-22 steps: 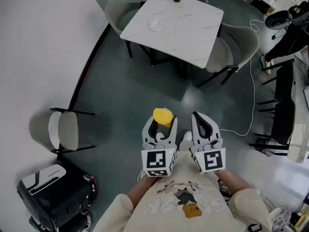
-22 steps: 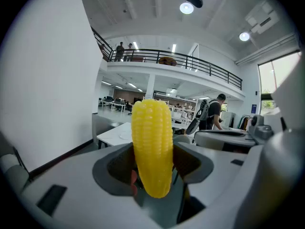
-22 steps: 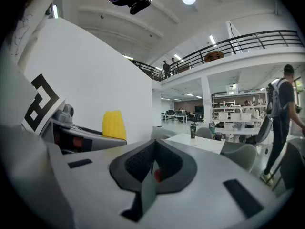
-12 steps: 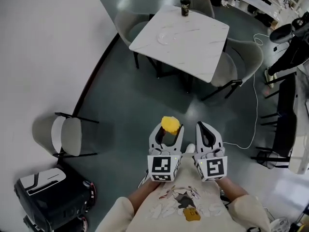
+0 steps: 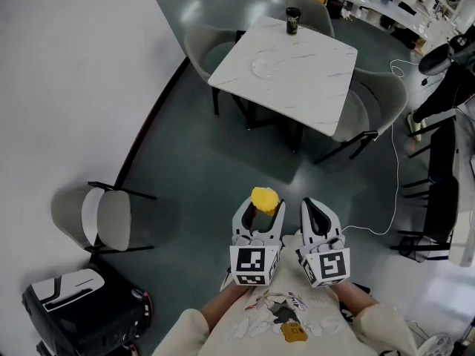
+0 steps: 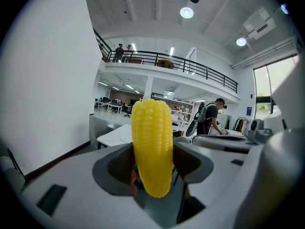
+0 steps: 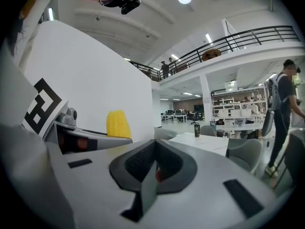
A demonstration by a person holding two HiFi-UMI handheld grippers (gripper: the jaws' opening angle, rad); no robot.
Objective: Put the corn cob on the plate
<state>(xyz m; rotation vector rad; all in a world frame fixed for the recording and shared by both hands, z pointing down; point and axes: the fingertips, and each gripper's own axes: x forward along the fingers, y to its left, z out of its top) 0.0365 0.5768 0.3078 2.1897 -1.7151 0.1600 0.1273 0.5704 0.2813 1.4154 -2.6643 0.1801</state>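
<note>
- the left tongs (image 5: 261,208) are clamped on the corn cob (image 5: 265,197), which stands upright between the jaws with its yellow top above them
- the right tongs (image 5: 318,206) sit just beside the left, jaws together with nothing in them
- both are held close to the person's chest, over the dark grey-green floor (image 5: 200,162)
- the white marbled surface (image 5: 304,76) stands well ahead of the tongs; a clear plate (image 5: 265,67) lies on it near its left edge, well apart from the cob
- a dark cup (image 5: 292,21) stands at the surface's far corner
- grey chairs (image 5: 375,102) are set around the surface; another chair (image 5: 104,217) stands alone by the white wall (image 5: 67,87)
- a black and white machine (image 5: 82,299) sits at the lower left
- a white cable (image 5: 393,184) trails over the floor on the right
- the gripper views show a high hall with a railed balcony (image 6: 167,61) and desks beyond
</note>
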